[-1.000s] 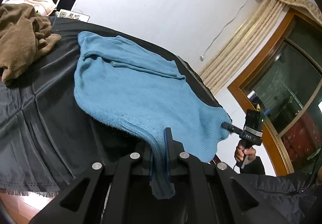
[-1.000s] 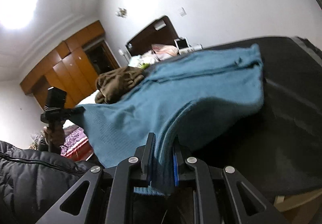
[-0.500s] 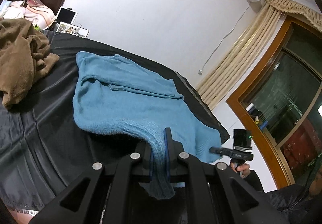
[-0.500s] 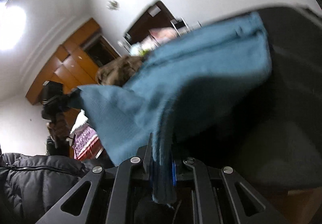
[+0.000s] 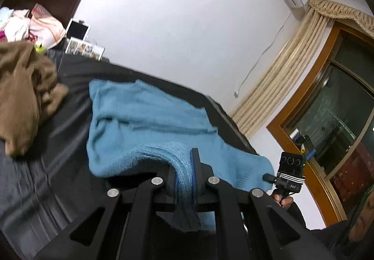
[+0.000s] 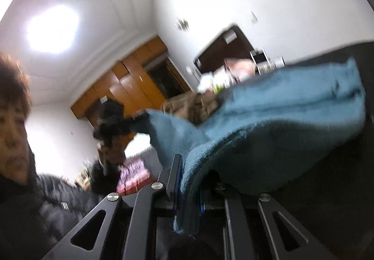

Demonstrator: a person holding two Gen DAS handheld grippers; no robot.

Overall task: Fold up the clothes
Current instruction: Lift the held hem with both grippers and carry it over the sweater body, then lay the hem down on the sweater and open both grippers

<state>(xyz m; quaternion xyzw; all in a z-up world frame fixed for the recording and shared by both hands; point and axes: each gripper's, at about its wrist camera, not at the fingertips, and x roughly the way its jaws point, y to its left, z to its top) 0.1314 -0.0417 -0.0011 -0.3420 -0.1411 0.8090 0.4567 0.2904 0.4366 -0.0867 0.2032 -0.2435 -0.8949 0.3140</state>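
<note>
Blue sweater [image 5: 149, 119], near hem clamped in both jaws, now arches higher over the black bedspread [image 5: 35, 178] than before.

Beige curtain [image 5: 275, 87] beside wood-framed window [image 5: 327, 119]; tablet [image 5: 78, 30] against white wall; orange wardrobe [image 6: 131, 87].

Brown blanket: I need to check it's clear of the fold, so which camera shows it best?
The left wrist view: the brown blanket lies bunched on the black cover, apart from the blue sweater, fairly sharp. In the right wrist view only a blurred patch of it shows behind the sweater's raised edge.
</note>
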